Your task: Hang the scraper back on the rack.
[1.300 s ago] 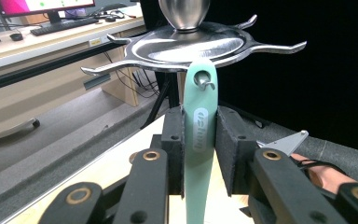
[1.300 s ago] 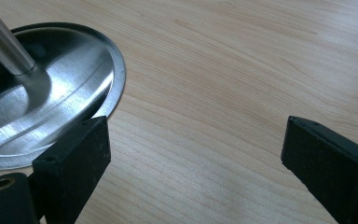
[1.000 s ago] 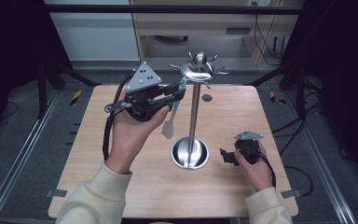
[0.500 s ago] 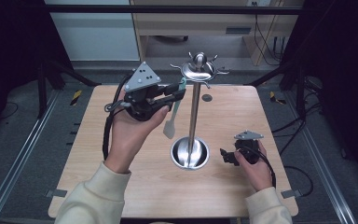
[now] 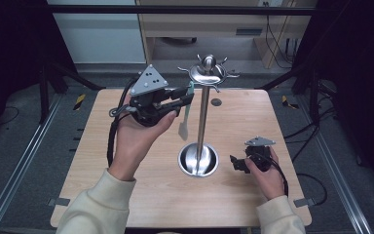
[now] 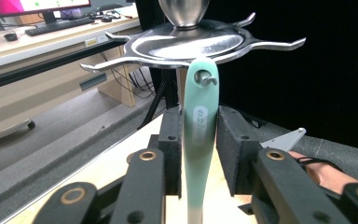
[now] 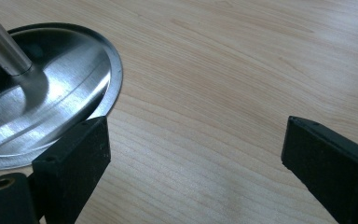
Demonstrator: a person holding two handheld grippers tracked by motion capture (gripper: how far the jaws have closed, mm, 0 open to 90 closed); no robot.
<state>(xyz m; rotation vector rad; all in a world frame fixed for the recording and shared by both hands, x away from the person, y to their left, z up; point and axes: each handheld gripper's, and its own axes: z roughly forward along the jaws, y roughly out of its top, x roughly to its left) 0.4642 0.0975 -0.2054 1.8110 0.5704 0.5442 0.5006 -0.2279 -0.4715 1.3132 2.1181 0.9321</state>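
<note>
Your left hand-held gripper (image 5: pixel 187 97) is up high beside the top of the metal stand (image 5: pixel 203 117), and the mint green utensil (image 6: pixel 199 135) sits right between its jaws. The hole at the utensil's top end is already over one of the stand's hooks (image 6: pixel 209 80), just above your jaw tips. In the left gripper view the left pad looks against the handle and there's a sliver of gap at the right pad (so I'd call it loosely apart around the handle, not clamped). The pale blade end hangs below the gripper, clear of the surface (image 5: pixel 126 195). Your right hand-held gripper (image 5: pixel 238 163) rests low on the surface, jaws wide apart with nothing between them, and the stand's round base (image 7: pixel 51 107) is just off its left jaw.
</note>
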